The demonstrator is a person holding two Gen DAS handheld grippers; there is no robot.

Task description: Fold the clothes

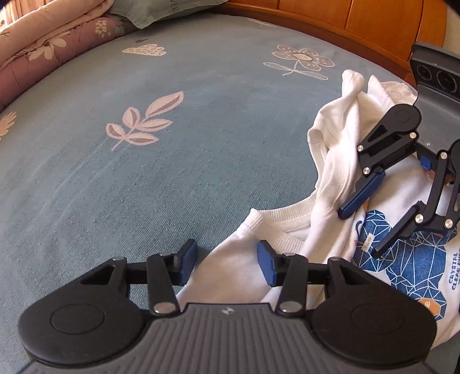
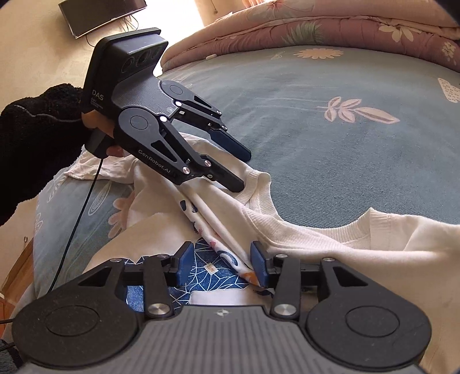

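A: White sweatshirt (image 2: pixel 330 238): soft matt knit cloth, ribbed collar; blue print lies flat, slightly smoother.

B: Bed sheet (image 1: pixel 143 187): blue-grey woven cloth, matt, faint nap streaks. Quilt (image 2: pixel 330 26): puffy stitched fabric.

A: Left gripper (image 1: pixel 227 266): matt black plastic, ridged grey body, shiny metal screws, blue rubbery pads.

B: Headboard (image 1: pixel 359 20): glossy varnished wood.

The blue bedsheet (image 1: pixel 178 178) lies flat and bare ahead of both grippers, giving wide room to pass. The crumpled white sweatshirt (image 2: pixel 330 238) bunches near the bed's edge. A folded floral quilt (image 2: pixel 330 31) and wooden headboard (image 1: pixel 359 20) bound the far sides.
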